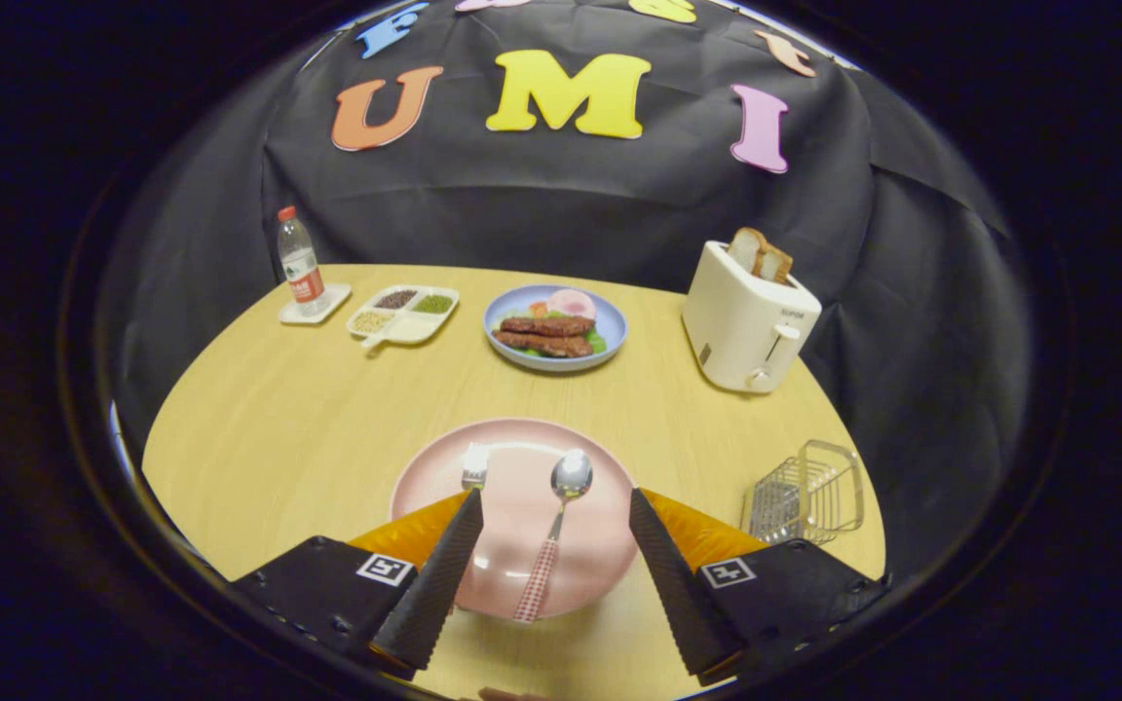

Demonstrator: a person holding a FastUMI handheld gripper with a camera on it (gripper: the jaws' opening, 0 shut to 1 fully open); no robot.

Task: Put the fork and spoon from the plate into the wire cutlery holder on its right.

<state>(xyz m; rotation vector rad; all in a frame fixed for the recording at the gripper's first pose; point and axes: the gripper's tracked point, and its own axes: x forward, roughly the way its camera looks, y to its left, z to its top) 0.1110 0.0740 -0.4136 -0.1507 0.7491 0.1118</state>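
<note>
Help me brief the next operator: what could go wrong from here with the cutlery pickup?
The gripper is open over the pink plate, with the spoon between its fingers. The thin spoon lies flat, so closing might slide it or pinch the plate. The left finger hides most of the fork, which could get nudged. The wire holder looks light and might tip during insertion.

The spoon (569, 476) has a shiny metal bowl and a checked handle; the plate (425, 479) looks glossy; the counter (298, 419) is matt pale wood; the cutlery holder (807, 495) is bright wire.
</note>
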